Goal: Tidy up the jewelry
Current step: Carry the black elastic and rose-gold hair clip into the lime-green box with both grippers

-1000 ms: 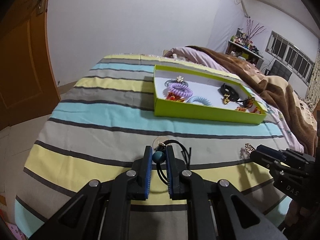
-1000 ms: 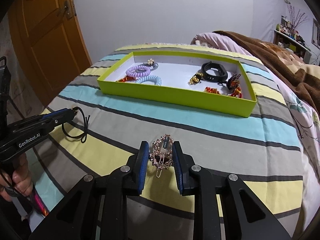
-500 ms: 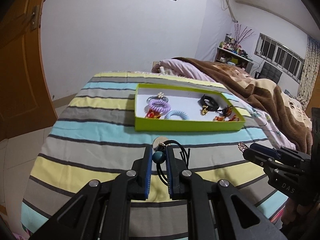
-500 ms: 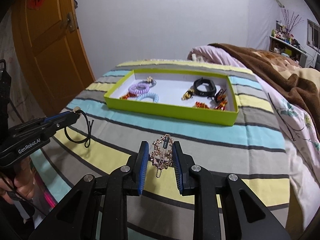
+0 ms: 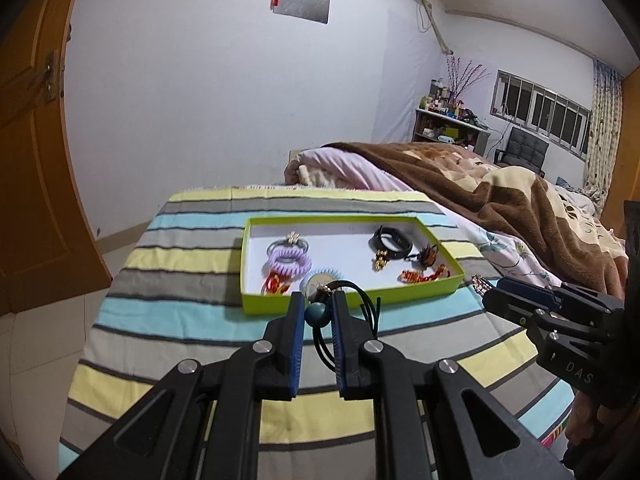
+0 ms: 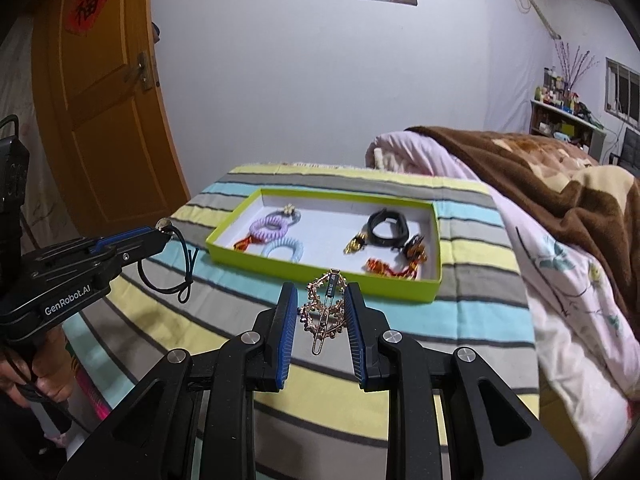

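My left gripper (image 5: 317,304) is shut on a black hair tie with a teal bead (image 5: 318,314), held above the striped bedspread, near the front wall of the lime green tray (image 5: 348,300). The tie's black loop hangs from the left gripper in the right wrist view (image 6: 182,272). My right gripper (image 6: 322,300) is shut on a gold hair clip (image 6: 325,306), also lifted in front of the green tray (image 6: 320,270). The tray holds a purple spiral tie (image 6: 269,227), a blue spiral tie (image 6: 283,249), a black band (image 6: 387,227) and red and gold pieces.
The striped bedspread (image 5: 192,272) covers the bed. A brown blanket (image 5: 500,208) and pink quilt (image 6: 560,280) lie to the right. An orange door (image 6: 104,100) stands at the left. A shelf and window are far right.
Both grippers have risen and pulled back from the bed with their items still held. The tray now looks smaller and farther away in both views.
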Action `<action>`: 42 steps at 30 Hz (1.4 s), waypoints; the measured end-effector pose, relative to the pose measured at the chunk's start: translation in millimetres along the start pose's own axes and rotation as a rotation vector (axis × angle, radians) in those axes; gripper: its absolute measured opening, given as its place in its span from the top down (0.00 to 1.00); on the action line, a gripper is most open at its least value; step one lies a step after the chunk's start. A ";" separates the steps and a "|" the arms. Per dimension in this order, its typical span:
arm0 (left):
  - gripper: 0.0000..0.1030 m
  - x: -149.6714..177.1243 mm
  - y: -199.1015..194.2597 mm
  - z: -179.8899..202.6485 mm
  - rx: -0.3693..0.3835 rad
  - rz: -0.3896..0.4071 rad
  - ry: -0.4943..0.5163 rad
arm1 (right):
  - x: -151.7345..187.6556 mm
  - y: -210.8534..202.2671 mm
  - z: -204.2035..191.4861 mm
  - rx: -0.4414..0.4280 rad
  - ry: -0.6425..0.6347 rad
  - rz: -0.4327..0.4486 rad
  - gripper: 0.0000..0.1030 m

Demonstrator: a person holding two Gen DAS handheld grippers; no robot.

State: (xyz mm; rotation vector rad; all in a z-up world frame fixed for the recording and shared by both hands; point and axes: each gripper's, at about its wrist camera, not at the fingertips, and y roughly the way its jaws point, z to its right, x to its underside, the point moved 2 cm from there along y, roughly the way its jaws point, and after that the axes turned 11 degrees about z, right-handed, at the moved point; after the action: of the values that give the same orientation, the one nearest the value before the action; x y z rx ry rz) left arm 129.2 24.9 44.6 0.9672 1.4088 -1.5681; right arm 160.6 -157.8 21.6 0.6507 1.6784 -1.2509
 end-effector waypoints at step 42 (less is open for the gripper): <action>0.87 -19.8 108.3 -26.6 -0.042 -0.054 0.042 | -31.0 102.0 24.7 0.025 -0.050 -0.035 0.76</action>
State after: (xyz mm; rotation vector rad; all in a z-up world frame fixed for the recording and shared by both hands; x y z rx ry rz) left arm 237.4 46.2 18.8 0.9492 1.5023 -1.5599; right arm 267.1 -142.4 1.7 0.6028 1.6421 -1.3047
